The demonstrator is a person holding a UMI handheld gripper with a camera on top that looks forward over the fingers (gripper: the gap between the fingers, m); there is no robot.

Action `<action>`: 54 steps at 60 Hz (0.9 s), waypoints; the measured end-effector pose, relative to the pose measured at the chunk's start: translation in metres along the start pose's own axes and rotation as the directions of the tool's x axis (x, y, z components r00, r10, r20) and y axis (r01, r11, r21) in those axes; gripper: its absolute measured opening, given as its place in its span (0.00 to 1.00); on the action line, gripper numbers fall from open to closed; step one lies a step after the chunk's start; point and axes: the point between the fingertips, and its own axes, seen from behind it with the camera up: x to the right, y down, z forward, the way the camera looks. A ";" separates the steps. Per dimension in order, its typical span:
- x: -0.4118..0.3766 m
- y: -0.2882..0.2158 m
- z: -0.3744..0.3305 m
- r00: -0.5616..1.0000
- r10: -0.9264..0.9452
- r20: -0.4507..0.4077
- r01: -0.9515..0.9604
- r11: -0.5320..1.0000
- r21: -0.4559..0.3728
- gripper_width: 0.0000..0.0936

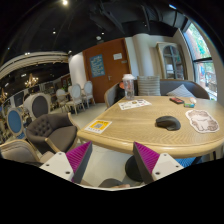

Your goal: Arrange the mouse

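A dark mouse [168,123] lies on the round wooden table [135,125], just left of a light patterned mouse mat [203,120]. My gripper [113,165] is open and empty, held low, short of the table's near edge. Its magenta pads [80,160] stand wide apart. The mouse is well beyond the fingers, up and to the right of the right finger. Only floor and a dark round base show between the fingers.
A yellow booklet [98,126] lies near the table's left edge, with papers [134,104] and a pink bottle [128,85] farther back. Small items [181,100] sit at the far right. A grey armchair [50,130] stands left of the table, with more chairs behind it.
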 end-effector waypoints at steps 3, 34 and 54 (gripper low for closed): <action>0.012 0.000 0.001 1.000 -0.001 -0.029 0.001 1.000 -0.002 0.91; 0.236 -0.017 0.061 0.919 -0.052 -0.391 0.011 0.994 -0.105 0.90; 0.291 -0.048 0.134 0.928 -0.044 -0.370 -0.035 0.978 -0.205 0.78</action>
